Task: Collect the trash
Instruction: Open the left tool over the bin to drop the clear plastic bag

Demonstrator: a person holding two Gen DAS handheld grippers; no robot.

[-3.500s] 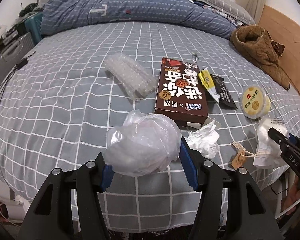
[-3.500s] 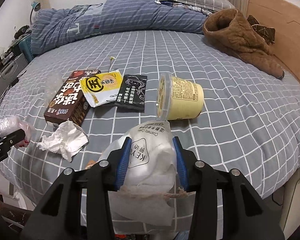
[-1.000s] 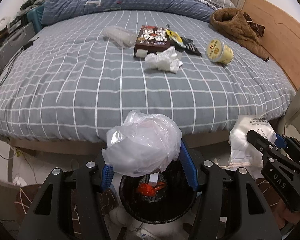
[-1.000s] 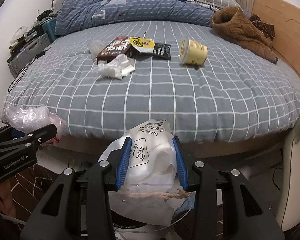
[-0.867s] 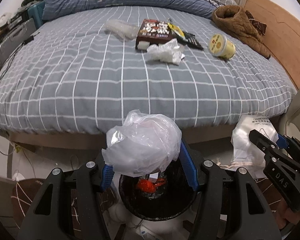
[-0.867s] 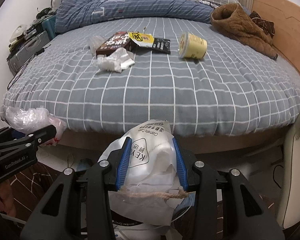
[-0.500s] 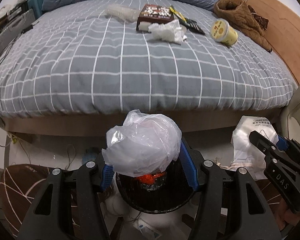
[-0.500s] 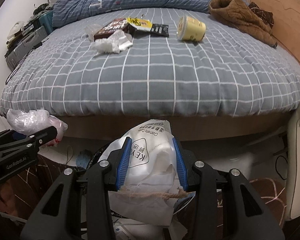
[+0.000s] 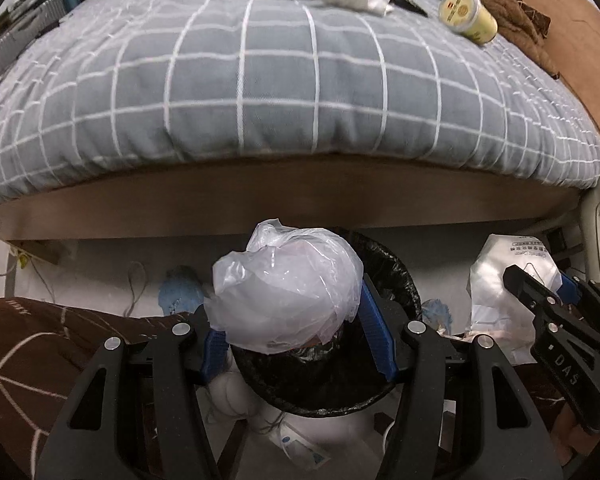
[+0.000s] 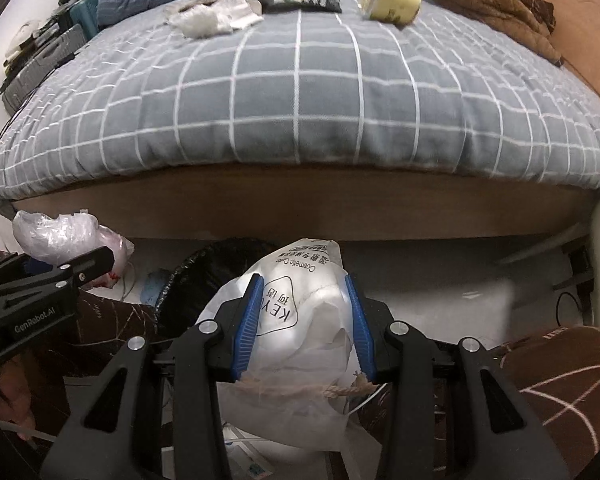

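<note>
Currently, in the left wrist view, the left gripper (image 9: pixel 296 334) is clamping a crumpled clear plastic bag (image 9: pixel 286 294) between its blue pads, hanging directly over the mouth of the black-lined bin (image 9: pixel 396 280) by the bed's foot edge; release looks ready. The right gripper (image 9: pixel 556 308) is waiting just beside the bin's right rim.

In the right wrist view, the right gripper (image 10: pixel 304 326) is pinching a white cosmetic pouch (image 10: pixel 300 312); the bin (image 10: pixel 198 276) is lying ahead-left of its jaws, so the left looks nearer.

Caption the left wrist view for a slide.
Left tongs hold a plastic wad over the black bin beside the bed.
</note>
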